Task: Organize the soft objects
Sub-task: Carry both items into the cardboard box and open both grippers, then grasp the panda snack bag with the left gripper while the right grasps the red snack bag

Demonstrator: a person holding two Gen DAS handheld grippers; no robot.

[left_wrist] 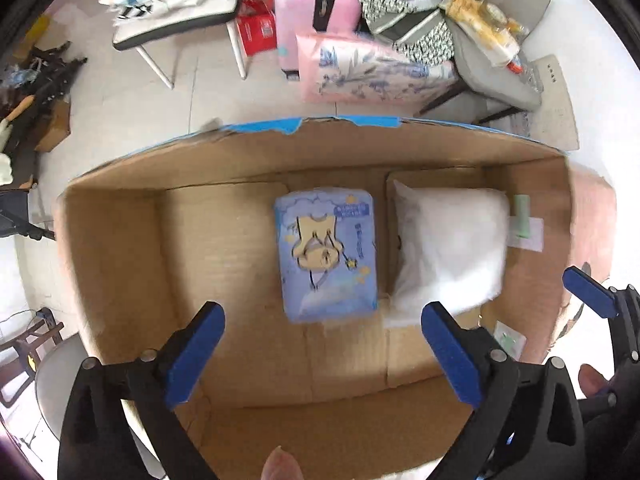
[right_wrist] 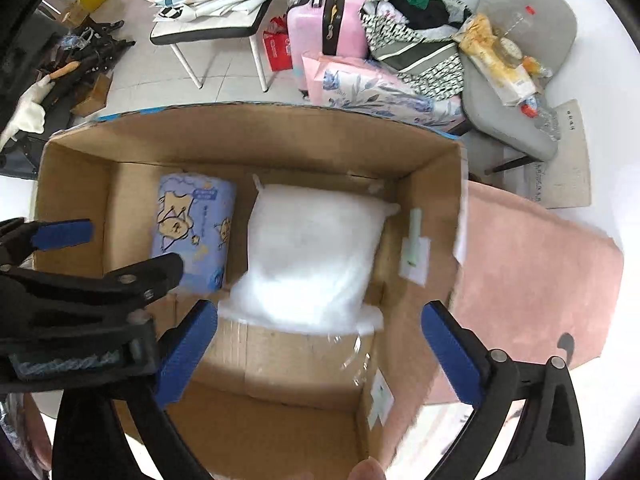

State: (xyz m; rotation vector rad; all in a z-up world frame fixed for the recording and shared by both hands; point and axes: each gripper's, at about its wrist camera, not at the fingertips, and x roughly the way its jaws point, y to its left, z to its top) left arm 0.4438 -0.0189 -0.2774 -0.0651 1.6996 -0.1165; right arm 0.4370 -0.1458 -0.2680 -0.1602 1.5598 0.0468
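An open cardboard box (left_wrist: 120,240) (right_wrist: 416,184) holds a blue cartoon-printed soft pack (left_wrist: 326,254) (right_wrist: 192,232) and, right of it, a white pillow in clear plastic (left_wrist: 448,244) (right_wrist: 312,256). My left gripper (left_wrist: 320,356) is open and empty, above the box's near side. It also shows at the left of the right wrist view (right_wrist: 80,248). My right gripper (right_wrist: 320,356) is open and empty above the pillow's near edge. One of its fingers (left_wrist: 588,292) shows at the right in the left wrist view.
A pink mat (right_wrist: 532,280) lies right of the box. Beyond it stand a pink suitcase (right_wrist: 332,16), a floral pillow (right_wrist: 380,92), a grey chair with bags (right_wrist: 516,60) and a chair piled with bedding (right_wrist: 216,8). Clutter lies at far left (left_wrist: 36,92).
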